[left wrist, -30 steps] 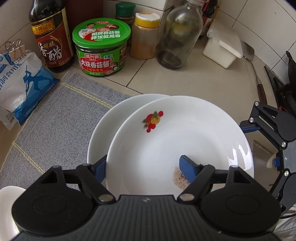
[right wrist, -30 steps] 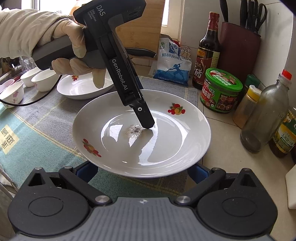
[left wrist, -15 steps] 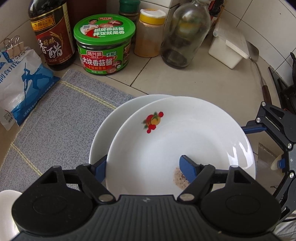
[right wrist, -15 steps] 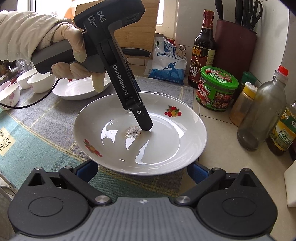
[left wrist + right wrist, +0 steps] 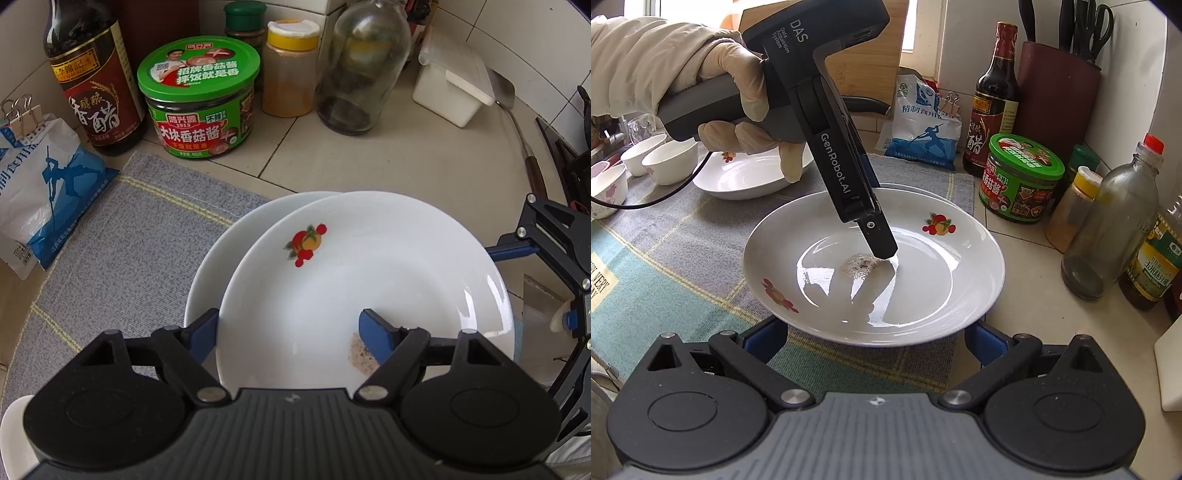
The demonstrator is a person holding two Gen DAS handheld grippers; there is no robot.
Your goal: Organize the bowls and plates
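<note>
My left gripper [image 5: 288, 332] pinches the rim of the white, fruit-printed ceramic plate [image 5: 369, 273] lying askew on a second white plate [image 5: 221, 254] on the grey mat, my right gripper [image 5: 875, 339] gaping empty beneath its edge; a lift could tip or slide it off.

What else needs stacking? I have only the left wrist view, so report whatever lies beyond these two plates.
Observer: A third plate sits further back on the mat, apart from the top plate.
Operator: Count the bowls.
Observer: Three small bowls are visible beside that third plate, at the far left.
Operator: Check the right gripper.
Observer: The right gripper is open, with its fingers wide apart under the top plate's near rim and not pinching it.
</note>
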